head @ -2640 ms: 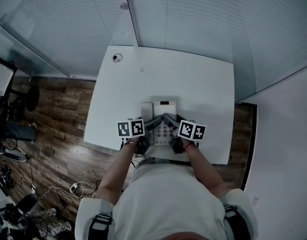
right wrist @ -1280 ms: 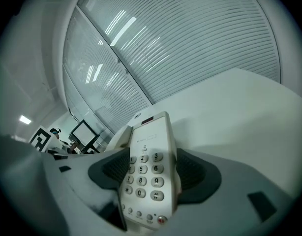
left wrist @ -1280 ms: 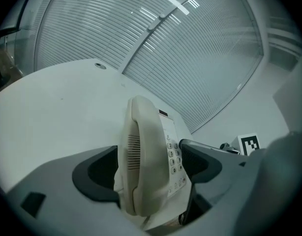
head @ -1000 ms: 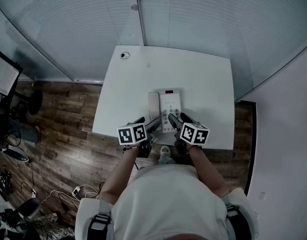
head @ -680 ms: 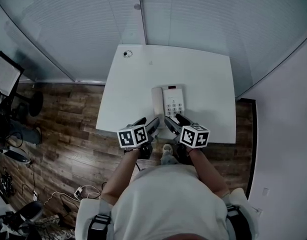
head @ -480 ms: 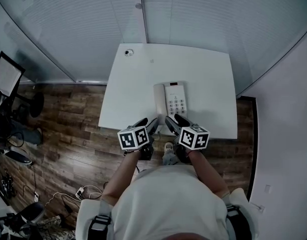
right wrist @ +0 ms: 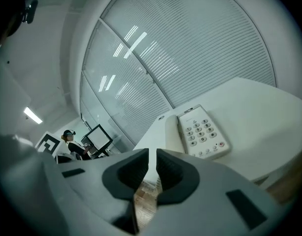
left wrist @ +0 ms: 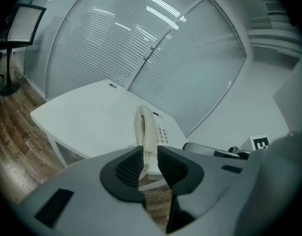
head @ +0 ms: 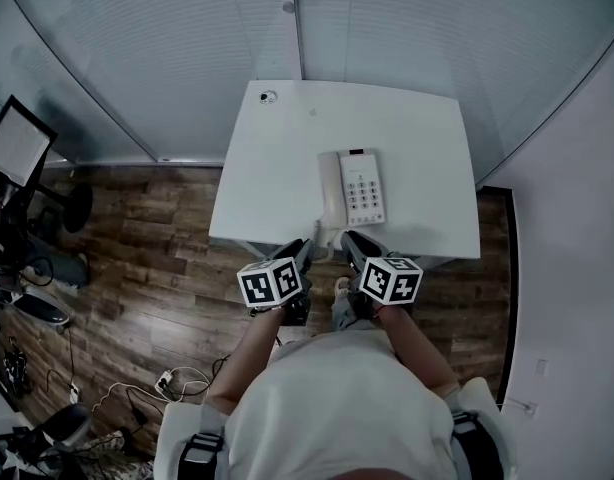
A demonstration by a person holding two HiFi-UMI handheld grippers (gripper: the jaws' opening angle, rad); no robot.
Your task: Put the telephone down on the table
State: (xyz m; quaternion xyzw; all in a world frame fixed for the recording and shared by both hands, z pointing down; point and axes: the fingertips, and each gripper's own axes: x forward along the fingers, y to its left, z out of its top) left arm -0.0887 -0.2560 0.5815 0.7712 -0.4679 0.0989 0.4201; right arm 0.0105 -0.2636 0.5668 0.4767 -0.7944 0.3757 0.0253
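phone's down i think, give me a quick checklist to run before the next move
1. Phone flat on table: ok.
2. Handset seated on its base: ok.
3. Phone fully supported: ok, though close to the table's near edge.
4. Left tongs clear of the phone: ok. The jaws have just been closing, a slim gap is left, and nothing is between them.
5. Right tongs clear of the phone: ok. They have also just been closing and are empty.
6. Cord out of the way: cannot tell, none shows.
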